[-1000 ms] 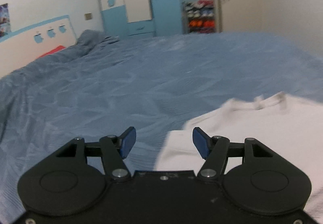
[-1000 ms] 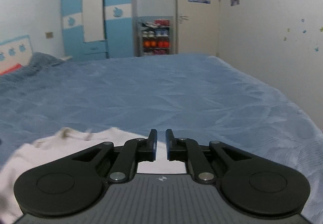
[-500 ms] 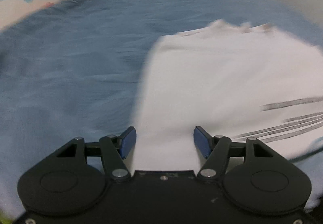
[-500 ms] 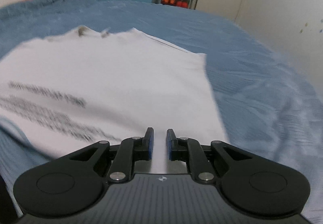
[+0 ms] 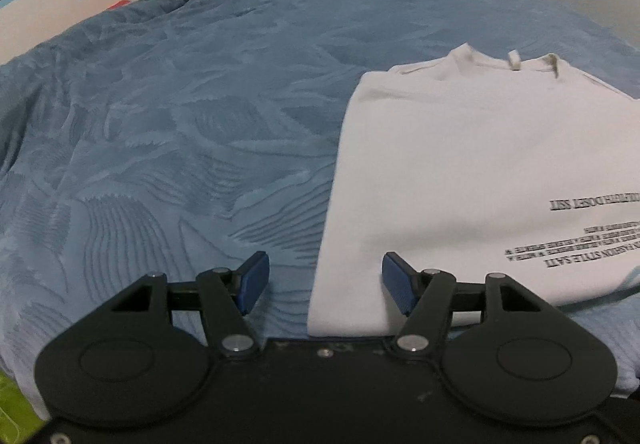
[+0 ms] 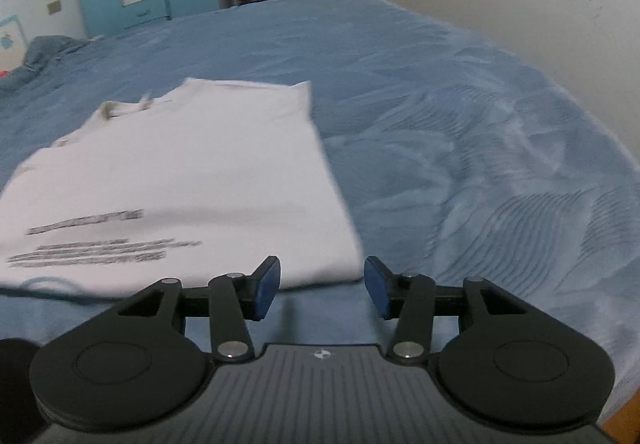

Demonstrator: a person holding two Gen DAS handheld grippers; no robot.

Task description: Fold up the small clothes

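Cloth lies flat ahead of both tongs: a white T-shirt (image 5: 472,172) spread on the blue bedspread (image 5: 180,132), collar at the far end and hem nearest us, with lines of dark print running across its lower part. Our left tongs (image 5: 325,282) stand wide and hold nothing; the shirt's near left corner sits just ahead of them, its left edge running forward between the two blue pads. Our right tongs (image 6: 322,286) are also wide and empty, with the shirt's near right corner just ahead and slightly to their left. The sides already look tucked in, so we judge the step in hand to be taking the hem and carrying it up toward the collar. To do it well, we should bring each tong down squarely over its own corner, catch every layer there rather than only the top one, close both together, and lift evenly so the hem travels straight and lands parallel with the collar, without dragging the bedspread along. Several things we cannot settle: the hem directly under each tong body is hidden, the right view is blurred so the print is unreadable there, and each view cuts off the shirt's other side. Whether the sleeves lie folded beneath is not visible.
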